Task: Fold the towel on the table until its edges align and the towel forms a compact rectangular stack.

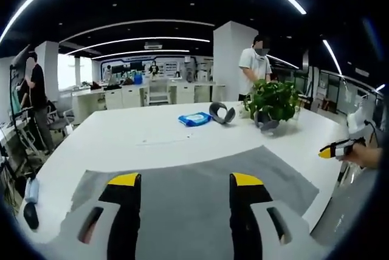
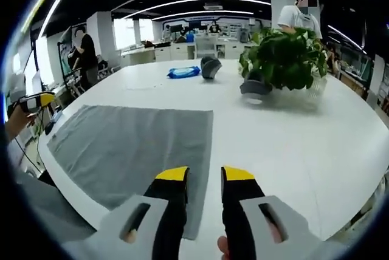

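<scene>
A grey towel (image 1: 200,178) lies spread flat on the white table (image 1: 152,138). My left gripper (image 1: 185,181) hovers over its near part, jaws wide apart with only towel showing between the yellow tips. At the right edge of the left gripper view a hand holds the right gripper (image 1: 339,149) beyond the towel's corner. In the right gripper view the towel (image 2: 130,147) stretches away to the left. My right gripper (image 2: 205,175) is open above the towel's near right edge, holding nothing. The left gripper (image 2: 33,101) shows at the far left past the towel.
A potted green plant (image 2: 285,59) stands on the table to the right. A blue wipes pack (image 2: 183,72) and a grey curved object (image 2: 209,67) lie farther back. People stand by desks at the back and left. The table edge runs close beside the towel.
</scene>
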